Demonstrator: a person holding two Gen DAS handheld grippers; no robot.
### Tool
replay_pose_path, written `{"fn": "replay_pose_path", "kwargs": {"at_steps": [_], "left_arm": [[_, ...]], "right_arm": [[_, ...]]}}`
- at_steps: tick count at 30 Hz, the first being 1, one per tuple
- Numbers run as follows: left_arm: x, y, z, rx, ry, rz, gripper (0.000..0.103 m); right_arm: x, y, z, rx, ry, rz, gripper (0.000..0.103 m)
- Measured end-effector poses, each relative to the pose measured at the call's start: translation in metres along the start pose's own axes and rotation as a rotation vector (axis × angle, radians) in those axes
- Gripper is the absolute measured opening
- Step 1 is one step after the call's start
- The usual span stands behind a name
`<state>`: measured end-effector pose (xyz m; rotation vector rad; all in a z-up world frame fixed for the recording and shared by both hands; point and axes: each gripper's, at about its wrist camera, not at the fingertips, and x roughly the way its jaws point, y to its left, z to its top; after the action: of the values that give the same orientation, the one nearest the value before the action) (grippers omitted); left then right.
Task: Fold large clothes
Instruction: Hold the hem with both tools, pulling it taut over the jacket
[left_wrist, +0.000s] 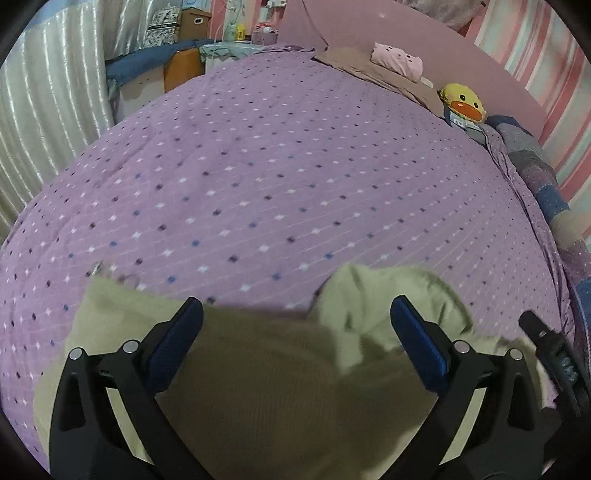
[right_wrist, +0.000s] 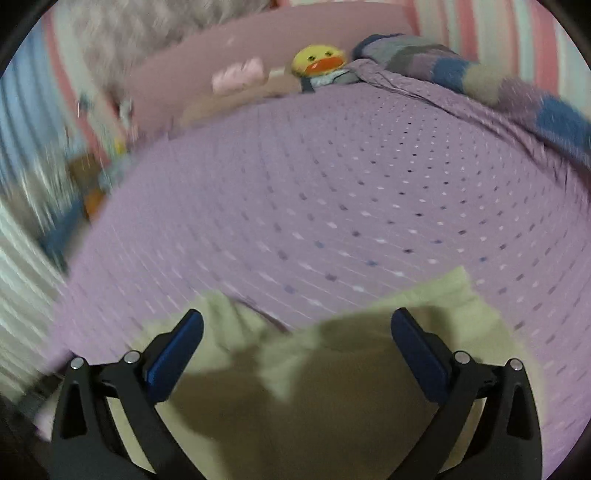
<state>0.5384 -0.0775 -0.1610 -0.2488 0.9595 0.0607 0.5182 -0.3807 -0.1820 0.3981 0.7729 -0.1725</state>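
A pale olive-green garment (left_wrist: 266, 369) lies on the purple dotted bedspread (left_wrist: 277, 184) at the near edge of the bed. My left gripper (left_wrist: 295, 314) hovers over it, open, its blue pads wide apart with nothing between them. A bunched fold of the garment (left_wrist: 369, 295) rises near its right finger. In the right wrist view the same garment (right_wrist: 332, 369) lies under my right gripper (right_wrist: 295, 325), which is open and holds nothing. That view is blurred. Part of the other gripper (left_wrist: 554, 354) shows at the left wrist view's right edge.
At the head of the bed lie a pink pillow (left_wrist: 399, 61), a yellow duck plush (left_wrist: 463, 101) and a patchwork blanket (left_wrist: 543, 177) along the right side. Pale curtains (left_wrist: 48, 110), boxes and an orange chair (left_wrist: 184, 68) stand to the left.
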Motion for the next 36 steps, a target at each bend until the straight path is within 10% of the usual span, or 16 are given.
{"fn": "replay_pose_path", "kwargs": {"at_steps": [5, 10, 36], "left_arm": [[0.026, -0.009, -0.004, 0.108, -0.051, 0.081, 0.1], [0.036, 0.017, -0.01, 0.013, -0.094, -0.034, 0.1], [0.072, 0.013, -0.03, 0.059, -0.131, -0.067, 0.1]], "right_arm": [[0.03, 0.012, -0.009, -0.118, 0.013, -0.066, 0.101], [0.051, 0.006, -0.018, -0.133, 0.004, -0.067, 0.101], [0.088, 0.018, -0.032, -0.205, 0.047, -0.109, 0.102]]}}
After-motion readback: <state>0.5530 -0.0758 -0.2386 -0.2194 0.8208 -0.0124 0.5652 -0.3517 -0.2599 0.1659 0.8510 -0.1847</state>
